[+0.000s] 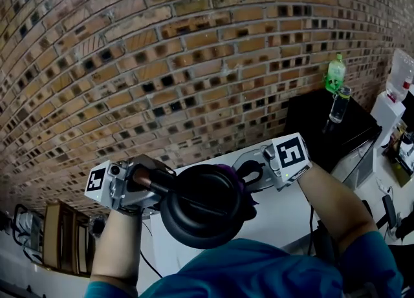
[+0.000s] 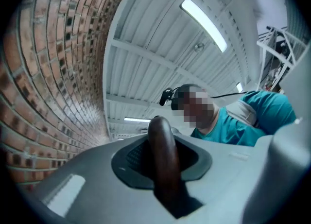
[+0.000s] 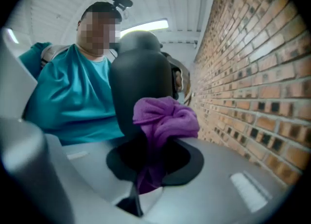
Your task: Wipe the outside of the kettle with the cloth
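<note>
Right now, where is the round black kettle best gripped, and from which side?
Grip the slim dark brown handle, coming from the left of the head view, as the left gripper does. It stands clear of the round black kettle, whose body looks too wide for the jaws.

- The head camera sits above the person's chest and looks steeply down. The kettle (image 1: 202, 205) fills the lower middle close up, the white tabletop (image 1: 284, 206) lies under it, and the brick wall (image 1: 162, 44) rises past the tabletop's far edge.
- The camera on the left gripper (image 1: 147, 180) tilts upward along the fingers. The brown handle (image 2: 164, 160) is very near the lens, with the ceiling (image 2: 160, 48) and the person (image 2: 252, 116) behind it.
- The camera on the right gripper (image 1: 255, 172) faces back at the person, with the purple cloth (image 3: 165, 118) and the kettle's black body close in front.
- Both gripper views share the person, the ceiling and the brick wall. The head view and the right gripper view share the kettle.
</note>
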Demonstrator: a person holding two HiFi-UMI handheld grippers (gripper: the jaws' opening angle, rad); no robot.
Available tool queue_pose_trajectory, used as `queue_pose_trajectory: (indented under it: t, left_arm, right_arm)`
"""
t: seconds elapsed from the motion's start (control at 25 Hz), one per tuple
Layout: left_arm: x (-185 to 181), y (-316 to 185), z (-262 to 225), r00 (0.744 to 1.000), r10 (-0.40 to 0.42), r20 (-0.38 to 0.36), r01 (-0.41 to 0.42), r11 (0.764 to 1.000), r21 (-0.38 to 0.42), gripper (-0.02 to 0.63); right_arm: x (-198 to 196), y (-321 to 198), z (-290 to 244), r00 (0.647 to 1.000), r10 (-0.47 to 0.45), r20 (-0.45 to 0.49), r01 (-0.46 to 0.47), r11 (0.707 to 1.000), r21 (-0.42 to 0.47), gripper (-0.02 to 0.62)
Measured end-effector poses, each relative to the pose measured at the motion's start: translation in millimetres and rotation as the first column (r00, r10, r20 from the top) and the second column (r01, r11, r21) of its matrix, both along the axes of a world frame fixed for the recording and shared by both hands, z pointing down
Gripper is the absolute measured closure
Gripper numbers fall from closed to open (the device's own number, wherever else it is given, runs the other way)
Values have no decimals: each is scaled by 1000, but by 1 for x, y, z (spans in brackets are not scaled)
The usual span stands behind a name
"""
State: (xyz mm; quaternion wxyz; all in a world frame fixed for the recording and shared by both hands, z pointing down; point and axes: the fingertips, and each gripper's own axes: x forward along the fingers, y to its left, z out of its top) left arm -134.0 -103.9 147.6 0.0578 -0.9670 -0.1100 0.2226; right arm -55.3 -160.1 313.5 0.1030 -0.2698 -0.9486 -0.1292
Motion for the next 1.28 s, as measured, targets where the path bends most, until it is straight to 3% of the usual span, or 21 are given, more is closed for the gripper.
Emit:
queue_pose_trajectory:
  t: [0.08,0.2,0.28,0.36,0.44,0.56,0.64,0.8,0.96,1.16,1.28]
  left_arm:
    - [1,-14,9,988,-144,62,144,990,13,512]
    - [-1,-42,34,923,-343,172,337,939,66,511]
    - [1,-56,49,883,-409,229,406,912,60,512]
    - [5,-67,63,850,-449,277,454,890,47,512]
    - [13,-75,75,813,-481,327,492,869,54,512]
    - [31,-84,87,748,-524,407,536,839,95,512]
    - [35,-92,93,713,-546,441,573,815,82,512]
    - [23,-104,101,688,-565,455,630,776,11,512]
    - [14,-109,110,656,-589,472,665,747,8,512]
    - [15,-108,120,655,-575,491,659,752,3,512]
    - [3,-109,117,661,-590,463,681,732,-39,512]
  right_arm:
    - [16,-20,-20,991,118,58,-119,993,19,531]
    - [39,-48,-64,951,284,124,-296,951,93,531]
    - [47,-58,-94,928,343,143,-363,920,146,531]
    - [44,-61,-111,921,374,107,-389,897,211,531]
    - [36,-61,-110,913,408,12,-393,871,297,531]
    - [19,-61,-88,903,417,-106,-336,838,430,531]
    - [13,-61,-72,895,422,-148,-302,814,497,531]
    - [15,-55,-59,885,433,-170,-288,797,531,531]
    - [21,-41,-41,882,422,-209,-254,800,543,529]
    - [31,-33,-26,891,400,-215,-257,835,487,529]
    - [44,-25,-27,913,358,-197,-256,877,407,531]
